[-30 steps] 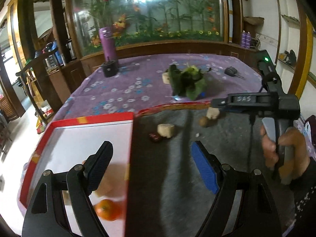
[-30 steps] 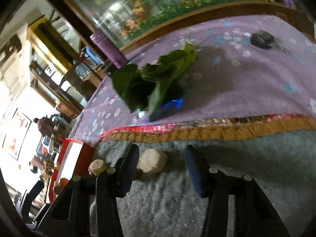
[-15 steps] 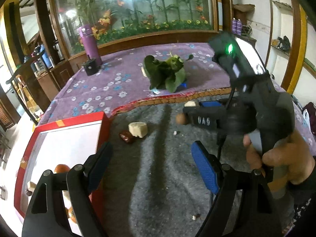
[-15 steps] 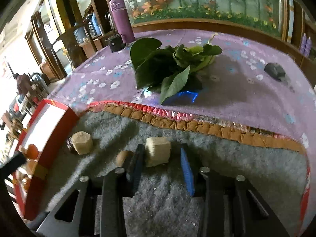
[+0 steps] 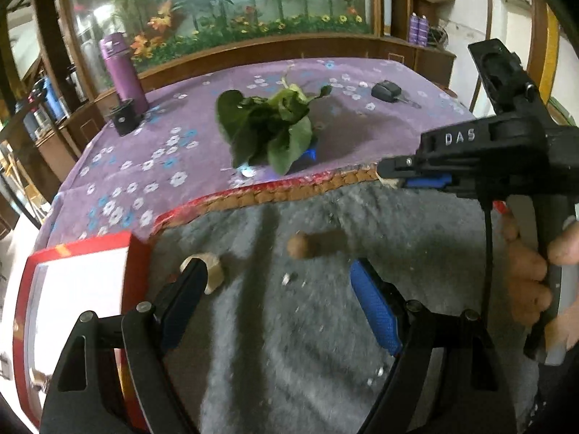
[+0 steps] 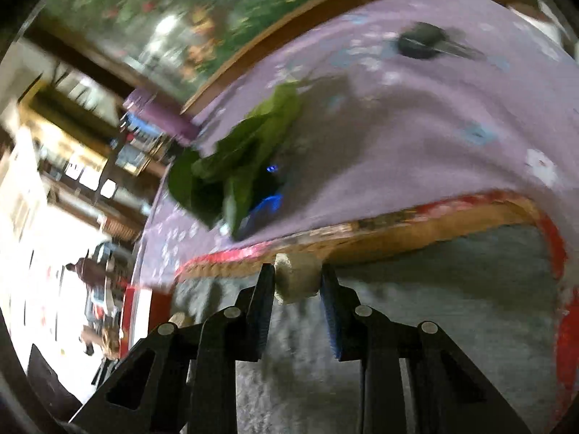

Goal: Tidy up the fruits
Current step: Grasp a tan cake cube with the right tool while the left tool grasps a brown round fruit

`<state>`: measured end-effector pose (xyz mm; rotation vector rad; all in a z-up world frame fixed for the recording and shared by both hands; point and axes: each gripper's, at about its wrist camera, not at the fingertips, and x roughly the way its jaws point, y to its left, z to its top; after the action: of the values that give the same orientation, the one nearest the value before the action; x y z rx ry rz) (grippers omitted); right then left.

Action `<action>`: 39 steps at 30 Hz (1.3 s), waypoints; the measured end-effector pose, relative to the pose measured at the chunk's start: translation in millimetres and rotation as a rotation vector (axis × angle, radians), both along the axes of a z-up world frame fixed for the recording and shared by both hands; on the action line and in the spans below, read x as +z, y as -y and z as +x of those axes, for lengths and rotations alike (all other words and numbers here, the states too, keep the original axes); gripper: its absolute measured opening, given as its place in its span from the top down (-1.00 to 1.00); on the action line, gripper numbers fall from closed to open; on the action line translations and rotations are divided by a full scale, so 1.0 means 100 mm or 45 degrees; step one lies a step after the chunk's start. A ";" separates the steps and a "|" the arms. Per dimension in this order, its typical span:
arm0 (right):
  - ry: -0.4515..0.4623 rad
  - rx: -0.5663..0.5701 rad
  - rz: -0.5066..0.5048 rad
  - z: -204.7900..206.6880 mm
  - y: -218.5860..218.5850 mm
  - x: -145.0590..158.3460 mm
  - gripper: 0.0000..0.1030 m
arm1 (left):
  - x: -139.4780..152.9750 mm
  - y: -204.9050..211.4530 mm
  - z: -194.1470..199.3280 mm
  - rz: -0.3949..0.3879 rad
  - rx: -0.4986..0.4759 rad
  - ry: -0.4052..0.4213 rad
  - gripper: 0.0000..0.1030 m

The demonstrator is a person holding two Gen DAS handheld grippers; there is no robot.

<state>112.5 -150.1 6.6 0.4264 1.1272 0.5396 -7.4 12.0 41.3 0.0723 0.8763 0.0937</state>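
The pale cut fruit chunk (image 6: 297, 277) now sits pinched between the pads of the right gripper (image 6: 297, 282), its flanks touching both pads; a second ago those jaws stood spread around it on the grey mat (image 6: 452, 289), and half a second ago they had narrowed to either side of it. In the left wrist view the right gripper (image 5: 409, 177) hangs above the mat's far edge with a sliver of pale fruit at its tip, so the chunk appears lifted clear, though the blur in the right wrist view keeps me from confirming the gap beneath it. Judgement: grasp made, carry phase beginning. The left gripper (image 5: 286, 289) is spread wide with nothing between its pads; it has shifted away from the red-rimmed white tray (image 5: 83, 278) and now hovers over the mat. A second pale chunk (image 5: 213, 271) lies just behind its left pad, near the tray's corner, and a small brown round fruit (image 5: 297, 246) lies on the mat ahead between the pads. Both remain loose, so sorting is only partly done. Farther out on the purple floral cloth (image 5: 152, 166) sit a bunch of green leaves (image 5: 267, 130), a key fob (image 5: 386, 91) and a purple bottle (image 5: 121, 68), all untouched. Next carry likely heads for the tray; the risk is the soft chunk slipping from the pinch.
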 end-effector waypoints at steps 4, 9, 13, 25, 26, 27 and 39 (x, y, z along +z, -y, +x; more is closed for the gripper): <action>0.009 0.008 -0.042 -0.03 -0.08 0.00 0.49 | -0.09 0.06 0.18 0.015 -0.035 -0.043 0.00; -0.012 0.011 -0.029 0.01 -0.08 -0.03 0.50 | -0.22 0.08 0.32 0.038 -0.045 -0.083 0.08; -0.014 0.010 -0.029 0.02 -0.08 -0.04 0.50 | -0.31 0.06 0.37 0.020 -0.048 -0.110 0.38; -0.005 0.011 -0.041 -0.01 -0.10 -0.03 0.50 | -0.30 0.12 0.35 -0.026 -0.078 -0.073 0.65; -0.002 0.016 -0.044 -0.01 -0.10 -0.03 0.51 | -0.30 0.13 0.33 -0.023 -0.075 -0.071 0.65; -0.001 0.019 -0.046 -0.02 -0.10 -0.03 0.53 | -0.29 0.14 0.30 -0.022 -0.071 -0.065 0.65; -0.008 0.104 -0.032 -0.06 -0.22 -0.03 0.62 | 0.01 0.06 -0.25 -0.081 -0.017 0.046 0.64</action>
<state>106.1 -128.5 3.8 0.3618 1.1600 0.5957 -31.9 5.8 42.4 0.0168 0.8420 0.0542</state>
